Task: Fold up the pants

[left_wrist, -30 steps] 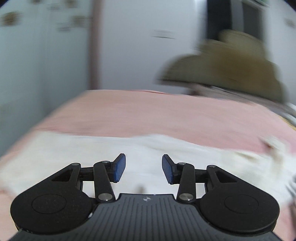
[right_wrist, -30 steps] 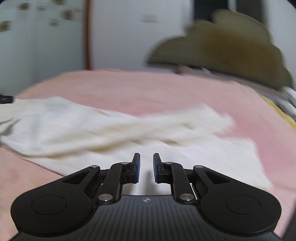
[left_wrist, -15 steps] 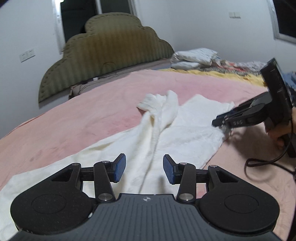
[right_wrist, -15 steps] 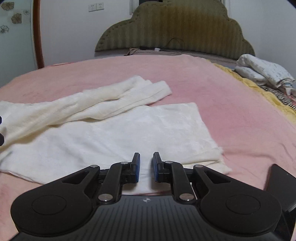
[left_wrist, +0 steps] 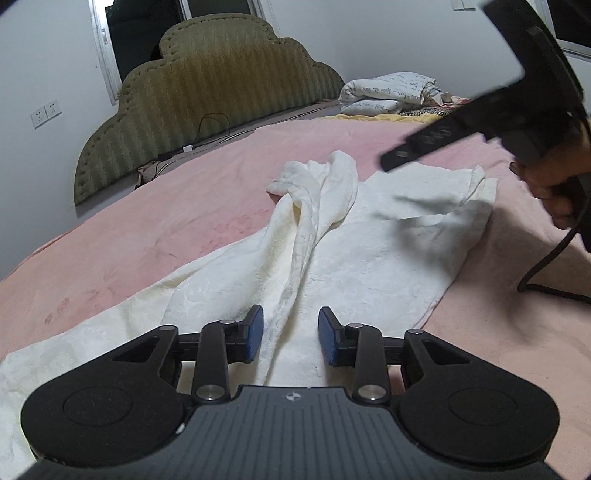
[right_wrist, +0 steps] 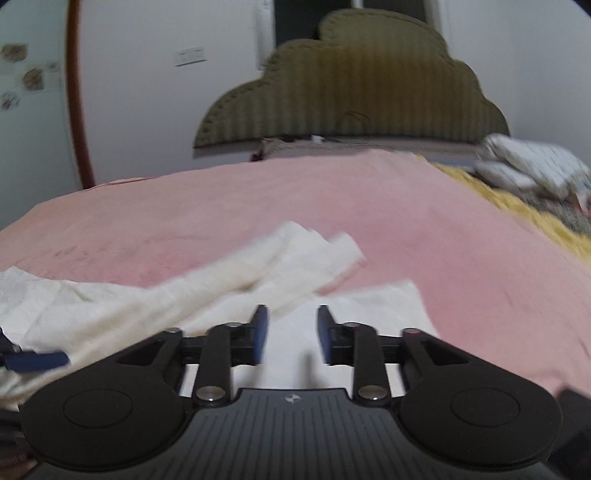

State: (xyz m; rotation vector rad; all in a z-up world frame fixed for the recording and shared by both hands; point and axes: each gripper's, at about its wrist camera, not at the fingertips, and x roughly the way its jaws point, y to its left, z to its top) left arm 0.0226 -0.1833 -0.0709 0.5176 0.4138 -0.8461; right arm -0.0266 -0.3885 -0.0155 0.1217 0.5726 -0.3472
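Early smoothing step: white pants lay spread on the pink bedspread, one leg bunched; left gripper and right gripper hovered above them, jaws apart and empty, the next move probably requiring a hem grasp.

A bed covered by a pink blanket fills most of both views. At its far end an olive-green padded headboard with a scalloped top is set against a white wall. A dark window is seen behind the headboard, and a double wall socket to its left. A folded, printed white quilt lies on a yellow cover near the headboard. A curved reddish-brown frame stands by the wall in the right wrist view.
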